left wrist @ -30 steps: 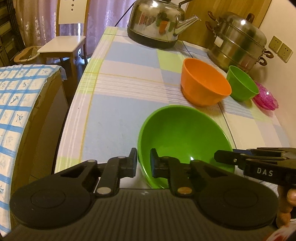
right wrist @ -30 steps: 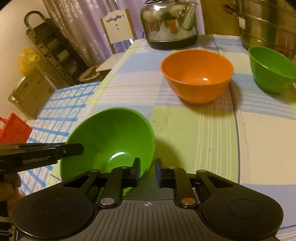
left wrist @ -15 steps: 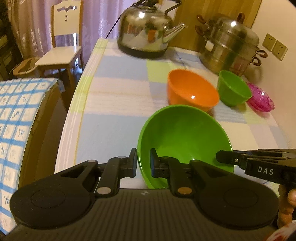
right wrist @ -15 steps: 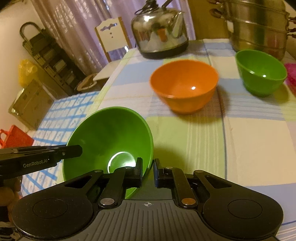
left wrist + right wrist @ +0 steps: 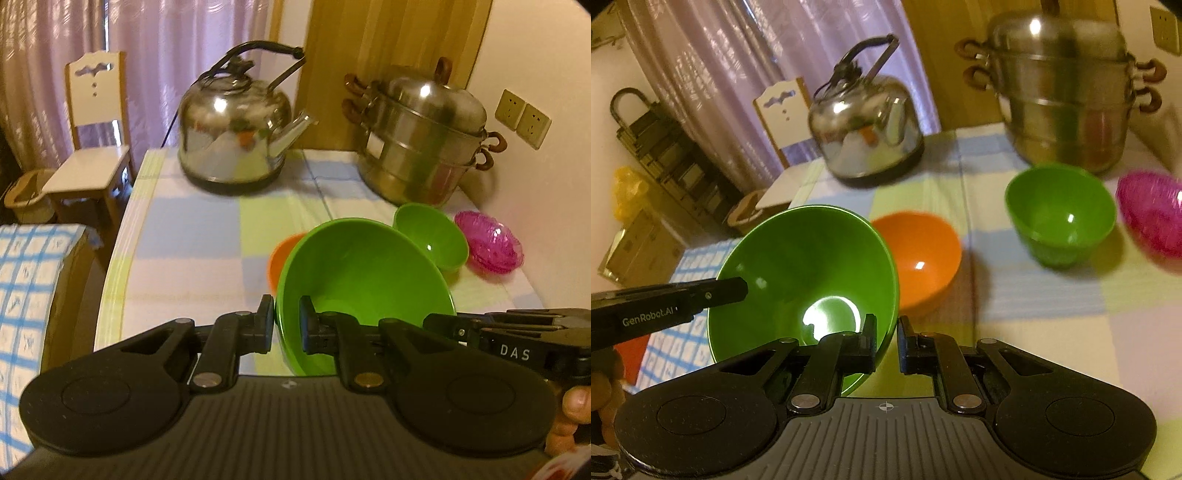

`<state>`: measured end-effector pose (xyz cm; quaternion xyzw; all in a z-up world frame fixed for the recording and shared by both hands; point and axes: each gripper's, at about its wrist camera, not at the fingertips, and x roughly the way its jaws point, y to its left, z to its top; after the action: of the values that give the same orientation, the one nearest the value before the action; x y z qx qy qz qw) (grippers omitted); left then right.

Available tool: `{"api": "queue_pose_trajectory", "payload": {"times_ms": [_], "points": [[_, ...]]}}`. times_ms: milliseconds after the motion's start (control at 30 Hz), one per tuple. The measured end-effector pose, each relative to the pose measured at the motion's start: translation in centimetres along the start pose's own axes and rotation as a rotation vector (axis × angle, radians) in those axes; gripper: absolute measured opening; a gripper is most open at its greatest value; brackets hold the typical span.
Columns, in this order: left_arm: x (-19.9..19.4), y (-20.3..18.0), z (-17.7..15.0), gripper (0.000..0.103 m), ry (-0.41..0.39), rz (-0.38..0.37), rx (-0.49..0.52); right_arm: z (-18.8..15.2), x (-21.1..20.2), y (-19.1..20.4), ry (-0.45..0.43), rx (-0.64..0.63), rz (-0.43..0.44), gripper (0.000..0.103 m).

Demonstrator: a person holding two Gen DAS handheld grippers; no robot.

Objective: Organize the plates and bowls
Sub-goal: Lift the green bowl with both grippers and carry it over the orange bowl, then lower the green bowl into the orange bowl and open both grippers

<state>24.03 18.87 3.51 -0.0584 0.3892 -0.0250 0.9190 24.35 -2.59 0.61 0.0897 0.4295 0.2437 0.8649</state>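
1. Large green bowl (image 5: 365, 280): held tilted above the checked table (image 5: 192, 236), in front of the orange bowl (image 5: 923, 258).
2. Left gripper (image 5: 287, 325): pinched the bowl's left rim.
3. Right gripper (image 5: 887, 343): pinched its right rim.

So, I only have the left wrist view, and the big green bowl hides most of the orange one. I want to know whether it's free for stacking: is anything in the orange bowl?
Observer: No. The right wrist view shows the orange bowl whole, and it is upright and empty.
Operator: And the right gripper's hold? I see it only side-on.
Observer: The right gripper pinches the rim of the large green bowl, one finger inside and one outside.
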Motion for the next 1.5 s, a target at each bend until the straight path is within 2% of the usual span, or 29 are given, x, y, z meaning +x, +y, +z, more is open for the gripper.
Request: {"api": "queue_pose_trajectory", "payload": {"times_ms": [133,267,400,633,1067,1500], "points": [[2.3,-0.6,2.0,0.012,0.006,0.001,0.033,2.0,0.8,-1.1,-0.017,-0.001,-0.013,0.011],[5.2,-0.4,3.1,0.012,0.034,-0.010,0.018,3.8,2.4,-2.3,-0.018,0.003,-0.033,0.010],[7.9,-0.1,3.2,0.012,0.064,-0.004,0.009,5.1,4.5,-3.6,-0.002,0.015,-0.045,0.010],[11.7,0.4,2.7,0.012,0.097,0.009,0.011,5.3,8.0,-5.2,0.027,0.004,-0.063,0.009],[14.2,0.3,1.9,0.012,0.103,0.041,0.030,4.5,11.4,-6.0,0.059,-0.040,-0.086,0.009],[14.9,0.6,1.5,0.012,0.100,0.054,0.015,4.3,11.8,-5.3,0.039,-0.118,-0.114,0.009]]}}
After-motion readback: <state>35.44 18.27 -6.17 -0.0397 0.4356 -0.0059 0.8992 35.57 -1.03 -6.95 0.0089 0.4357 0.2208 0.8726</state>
